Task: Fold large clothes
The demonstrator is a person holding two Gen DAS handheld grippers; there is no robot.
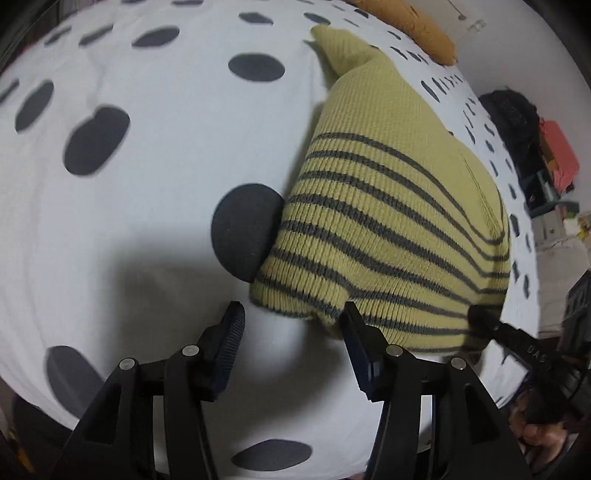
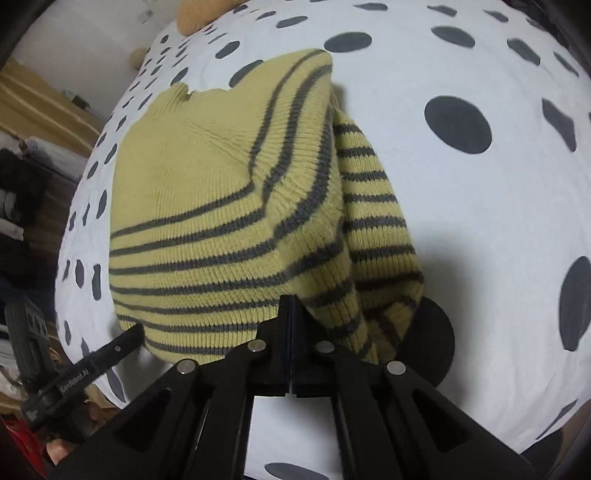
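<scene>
A yellow knit sweater with grey stripes lies partly folded on a white bedspread with dark dots. My left gripper is open just in front of the sweater's near hem, with its right finger against the hem edge. In the right wrist view the sweater has a sleeve folded over its right side. My right gripper has its jaws closed together at the sweater's lower hem; the knit covers the tips, so I cannot tell whether fabric is pinched.
The bedspread stretches wide around the sweater. An orange cushion lies at the far end of the bed. Dark bags and a red box stand beside the bed. Clothes and a wooden piece sit on the other side.
</scene>
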